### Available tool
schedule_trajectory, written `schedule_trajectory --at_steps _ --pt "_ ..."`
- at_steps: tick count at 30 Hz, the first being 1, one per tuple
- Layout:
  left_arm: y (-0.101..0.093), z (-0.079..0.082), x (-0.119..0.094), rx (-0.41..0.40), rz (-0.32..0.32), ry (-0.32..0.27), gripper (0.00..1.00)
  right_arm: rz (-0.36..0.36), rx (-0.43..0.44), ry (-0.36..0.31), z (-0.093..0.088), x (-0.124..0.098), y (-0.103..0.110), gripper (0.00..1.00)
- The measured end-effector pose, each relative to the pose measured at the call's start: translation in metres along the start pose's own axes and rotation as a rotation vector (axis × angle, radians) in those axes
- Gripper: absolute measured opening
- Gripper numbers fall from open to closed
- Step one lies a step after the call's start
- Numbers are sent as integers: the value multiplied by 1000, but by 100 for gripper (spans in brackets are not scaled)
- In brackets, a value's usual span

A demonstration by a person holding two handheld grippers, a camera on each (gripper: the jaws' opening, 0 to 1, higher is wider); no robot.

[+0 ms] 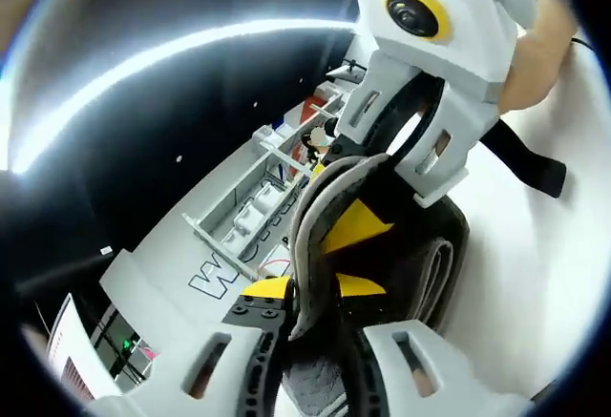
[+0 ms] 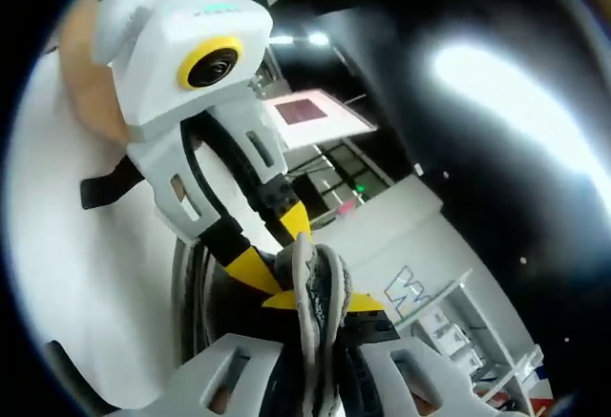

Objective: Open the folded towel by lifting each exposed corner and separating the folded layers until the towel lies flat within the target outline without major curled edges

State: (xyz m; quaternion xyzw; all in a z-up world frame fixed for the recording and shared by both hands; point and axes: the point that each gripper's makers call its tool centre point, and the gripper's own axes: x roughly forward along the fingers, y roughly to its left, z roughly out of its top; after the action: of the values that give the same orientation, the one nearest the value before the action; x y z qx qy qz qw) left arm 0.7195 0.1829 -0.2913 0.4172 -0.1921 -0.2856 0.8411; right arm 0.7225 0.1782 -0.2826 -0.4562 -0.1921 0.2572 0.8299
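Note:
The dark grey towel (image 1: 329,245) with a paler edge is lifted off the white table (image 1: 535,274) and stands as a folded ridge. My left gripper (image 1: 310,293) is shut on its lower edge, yellow tips on either side. My right gripper (image 1: 346,217) comes in from the upper right and pinches the same towel a little higher. In the right gripper view the towel (image 2: 315,288) bunches between my right gripper (image 2: 320,302) jaws. Just above and to the left of it, my left gripper (image 2: 275,243) reaches down from the upper left. The rest of the towel hangs below, mostly hidden.
A person's hand (image 1: 544,45) holds the right gripper, and a hand (image 2: 86,83) holds the left one. The white table (image 2: 86,283) lies under the towel. Beyond it stand a white bench with lettering (image 1: 215,279), metal racks (image 1: 258,169) and a lit screen (image 2: 305,112).

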Motion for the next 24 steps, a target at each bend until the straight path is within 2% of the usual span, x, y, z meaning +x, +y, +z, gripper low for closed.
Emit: schedule_trajectory --at_steps 3,6,7,10,14,15,17,18,19,22,24 --pt "1 -1 0 -5 6 5 18 1 4 -6 0 0 -1 0" --pt "3 -12 2 -19 8 42 23 16 49 -20 0 2 1 0" --pt "6 -20 2 -33 19 77 25 15 50 -20 1 1 1 0" --pt "10 -29 1 -145 31 105 30 14 48 -22 2 -2 1 0" --pt "10 -42 1 -183 25 152 35 11 49 -26 2 -2 0 0" --pt "12 -51 4 -203 28 174 36 20 61 -29 0 -1 1 0" --pt "13 -55 6 -215 25 180 36 16 74 -30 1 -1 0 0" --pt "12 -57 5 -231 22 192 37 13 76 -31 1 -2 -1 0" --pt "9 -61 5 -283 20 216 38 1 80 -32 2 -3 -4 0" --pt "15 -70 6 -306 32 229 41 -48 90 -38 3 -8 -16 0" --pt "16 -69 2 -340 46 231 43 -74 113 -42 2 -12 -24 0"
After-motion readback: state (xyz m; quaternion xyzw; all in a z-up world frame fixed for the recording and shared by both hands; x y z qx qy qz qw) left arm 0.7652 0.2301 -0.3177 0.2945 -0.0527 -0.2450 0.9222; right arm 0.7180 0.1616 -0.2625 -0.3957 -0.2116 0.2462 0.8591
